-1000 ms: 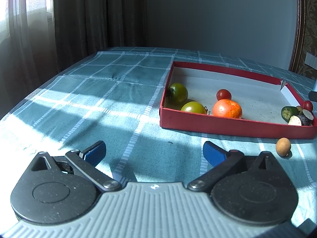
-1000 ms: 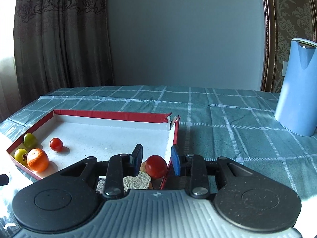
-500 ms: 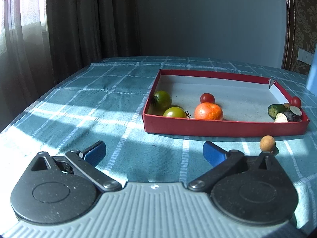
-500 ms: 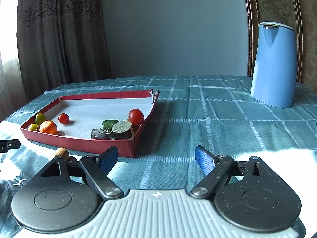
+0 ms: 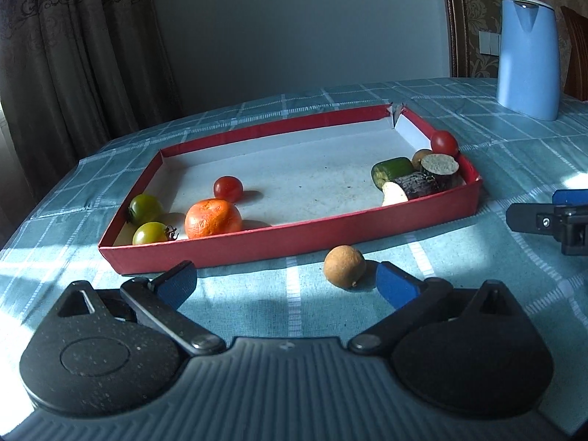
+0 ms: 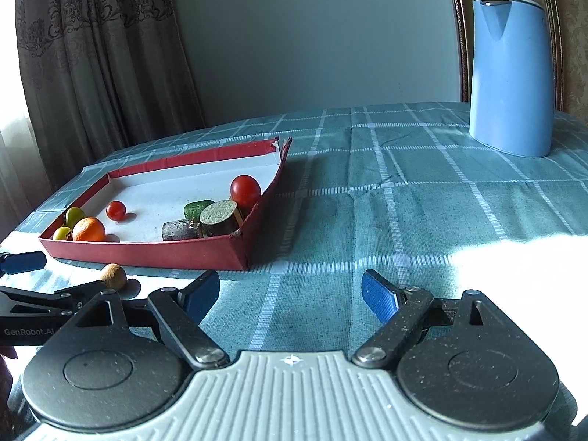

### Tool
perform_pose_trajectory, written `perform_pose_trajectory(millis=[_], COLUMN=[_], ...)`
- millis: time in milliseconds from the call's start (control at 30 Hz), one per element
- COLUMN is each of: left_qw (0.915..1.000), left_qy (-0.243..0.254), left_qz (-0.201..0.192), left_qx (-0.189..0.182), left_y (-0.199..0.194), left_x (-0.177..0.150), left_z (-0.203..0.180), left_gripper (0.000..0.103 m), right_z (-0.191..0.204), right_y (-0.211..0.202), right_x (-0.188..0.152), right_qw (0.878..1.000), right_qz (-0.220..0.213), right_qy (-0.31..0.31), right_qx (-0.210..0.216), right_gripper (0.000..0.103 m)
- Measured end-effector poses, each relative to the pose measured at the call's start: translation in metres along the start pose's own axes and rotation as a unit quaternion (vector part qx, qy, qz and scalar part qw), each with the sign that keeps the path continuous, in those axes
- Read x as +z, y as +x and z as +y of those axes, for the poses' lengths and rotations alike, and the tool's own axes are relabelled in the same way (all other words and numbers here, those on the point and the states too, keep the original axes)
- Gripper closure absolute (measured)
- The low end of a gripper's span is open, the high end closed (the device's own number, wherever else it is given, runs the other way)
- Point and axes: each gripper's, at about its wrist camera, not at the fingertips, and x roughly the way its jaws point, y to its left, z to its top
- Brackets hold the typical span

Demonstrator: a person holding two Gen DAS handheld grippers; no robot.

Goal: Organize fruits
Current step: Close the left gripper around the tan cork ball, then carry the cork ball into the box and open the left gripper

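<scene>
Resting on checked woven cloth (image 5: pixel 257 297), a round matte brown fruit (image 5: pixel 344 266) lies between the gaping left hand-held gripper (image 5: pixel 286 283) jaws.

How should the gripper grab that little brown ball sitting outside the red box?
Probably around its middle, the widest part. The little brown ball is round, so no side grips better. It lies on the tablecloth just ahead of the open left gripper, by its right finger. Come from the near side, since the red box wall stands behind it.

Right tongs (image 5: pixel 573 198) cut off by frame edge
</scene>
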Motion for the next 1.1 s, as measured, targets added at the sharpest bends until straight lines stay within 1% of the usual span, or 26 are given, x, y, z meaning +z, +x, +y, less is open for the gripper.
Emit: perform_pose_trajectory(millis=[67, 133, 233, 267, 300, 333, 367, 400, 433, 467, 500, 633, 733, 933, 1100], left_qw=[1.0, 1.0, 0.9998, 0.9999, 0.9998, 0.9997, 0.9996, 0.9995, 0.9994, 0.9993, 0.9991, 0.9991, 0.9994, 0.9994, 0.9982], left_qy=[-0.003, 0.003, 0.01, 0.005, 0.002, 0.001, 0.003, 0.008, 0.013, 0.017, 0.018, 0.018, 0.016, 0.021, 0.013], left_qz=[0.003, 0.004, 0.015, 0.014, 0.015, 0.014, 0.013, 0.01, 0.008, 0.008, 0.009, 0.007, 0.002, -0.029, -0.054], left_qx=[-0.002, 0.001, -0.004, -0.008, -0.014, -0.021, -0.025, -0.029, -0.031, -0.033, -0.038, -0.038, -0.03, -0.003, 0.021], left_y=[0.004, 0.007, 0.014, 0.014, 0.014, 0.013, 0.012, 0.01, 0.009, 0.007, 0.007, 0.005, 0.002, -0.015, -0.029], left_x=[0.003, 0.005, 0.007, 0.007, 0.007, 0.007, 0.006, 0.006, 0.005, 0.005, 0.005, 0.004, 0.004, 0.006, 0.013], left_z=[-0.002, -0.006, -0.013, -0.013, -0.013, -0.014, -0.015, -0.017, -0.019, -0.021, -0.023, -0.023, -0.022, -0.016, 0.002], left_gripper=[0.001, 0.004, 0.014, 0.02, 0.029, 0.034, 0.041, 0.051, 0.056, 0.069, 0.078, 0.078, 0.078, 0.078, 0.078], right_z=[0.001, 0.002, 0.002, 0.001, 0.001, 0.001, 0.002, 0.002, 0.002, 0.002, 0.002, 0.0, 0.0, -0.001, -0.001], right_y=[0.0, 0.0, 0.0, 0.0, 0.0, 0.001, 0.001, 0.001, 0.001, 0.001, 0.001, 0.002, 0.002, 0.002, 0.003], right_x=[0.0, 0.0, 0.0, 0.0, 0.0, 0.0, 0.0, 0.0, 0.0, 0.0, 0.0, -0.001, -0.001, -0.001, -0.001], right_qw=[1.0, 1.0, 1.0, 1.0, 1.0, 1.0, 1.0, 1.0, 1.0, 1.0, 1.0, 1.0, 1.0, 1.0, 1.0], right_qz=[0.0, 0.001, -0.001, 0.0, 0.001, 0.002, 0.002, 0.002, 0.002, 0.002, 0.003, 0.005, 0.006, 0.006, 0.008], right_qy=[-0.002, -0.004, -0.003, -0.001, 0.0, -0.001, -0.003, -0.003, -0.003, -0.002, -0.001, 0.003, 0.004, 0.006, 0.007], right_qx=[0.0, 0.001, 0.002, 0.005, 0.008, 0.008, 0.007, 0.008, 0.009, 0.008, 0.009, 0.009, 0.009, 0.01, 0.01], right_gripper=[0.018, 0.018, 0.018, 0.018, 0.018, 0.018, 0.018, 0.018, 0.018, 0.018, 0.018, 0.018, 0.018, 0.018, 0.018])
